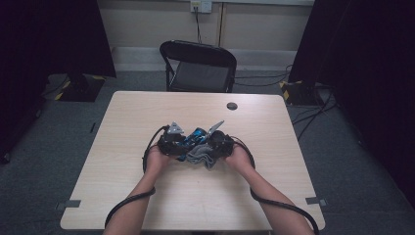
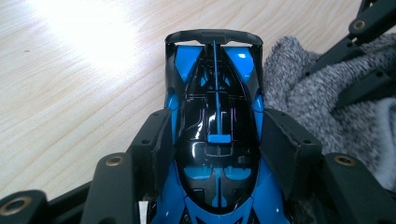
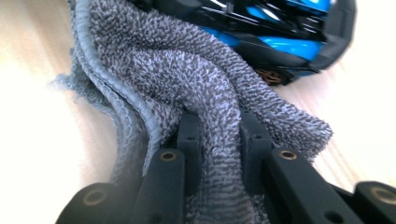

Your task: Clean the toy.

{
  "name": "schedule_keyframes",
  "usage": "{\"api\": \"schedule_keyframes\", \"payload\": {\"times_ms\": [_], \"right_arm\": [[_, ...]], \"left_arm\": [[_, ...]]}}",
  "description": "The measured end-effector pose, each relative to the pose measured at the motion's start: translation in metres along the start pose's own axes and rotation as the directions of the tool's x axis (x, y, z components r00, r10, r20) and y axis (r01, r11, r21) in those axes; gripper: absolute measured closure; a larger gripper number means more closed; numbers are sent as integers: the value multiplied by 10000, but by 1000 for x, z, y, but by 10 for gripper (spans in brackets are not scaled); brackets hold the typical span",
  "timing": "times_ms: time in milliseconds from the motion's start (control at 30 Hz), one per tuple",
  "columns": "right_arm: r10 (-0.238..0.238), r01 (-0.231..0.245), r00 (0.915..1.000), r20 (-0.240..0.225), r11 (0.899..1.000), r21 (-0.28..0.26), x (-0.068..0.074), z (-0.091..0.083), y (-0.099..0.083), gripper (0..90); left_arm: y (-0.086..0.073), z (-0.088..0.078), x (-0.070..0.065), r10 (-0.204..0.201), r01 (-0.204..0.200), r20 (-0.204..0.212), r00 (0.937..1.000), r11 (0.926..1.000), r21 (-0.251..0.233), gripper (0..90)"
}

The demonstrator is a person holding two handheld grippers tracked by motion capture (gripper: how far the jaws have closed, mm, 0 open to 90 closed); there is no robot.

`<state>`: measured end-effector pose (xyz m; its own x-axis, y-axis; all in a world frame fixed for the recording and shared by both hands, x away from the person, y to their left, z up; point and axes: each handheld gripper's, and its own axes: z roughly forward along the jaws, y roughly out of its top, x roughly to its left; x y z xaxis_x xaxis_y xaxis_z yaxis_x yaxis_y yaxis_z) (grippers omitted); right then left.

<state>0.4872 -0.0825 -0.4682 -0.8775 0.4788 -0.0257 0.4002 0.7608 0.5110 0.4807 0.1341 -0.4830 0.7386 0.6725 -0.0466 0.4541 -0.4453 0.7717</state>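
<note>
From the high view, two hands are meeting at the middle of the table (image 1: pixel 147 122), the left gripper (image 1: pixel 177 142) holding a toy car (image 1: pixel 195 136) while the right gripper (image 1: pixel 211 149) is bringing a grey cloth (image 1: pixel 201 156) against it. The left gripper view is adding that the jaws are clamping the car's (image 2: pixel 217 135) sides, so keeping that grip steady should help the wiping. The right gripper view is showing jaws pinching a fold of cloth (image 3: pixel 187 84), draped beside the car's (image 3: pixel 280 32) body.
</note>
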Motion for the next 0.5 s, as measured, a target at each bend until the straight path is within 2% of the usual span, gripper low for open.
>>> {"api": "schedule_keyframes", "payload": {"times_ms": [500], "right_arm": [[578, -580, 9965, 602, 9983, 21, -15, -3, -6, 748]], "left_arm": [[0, 0, 0, 11, -11, -17, 10000, 10000, -22, 444]]}}
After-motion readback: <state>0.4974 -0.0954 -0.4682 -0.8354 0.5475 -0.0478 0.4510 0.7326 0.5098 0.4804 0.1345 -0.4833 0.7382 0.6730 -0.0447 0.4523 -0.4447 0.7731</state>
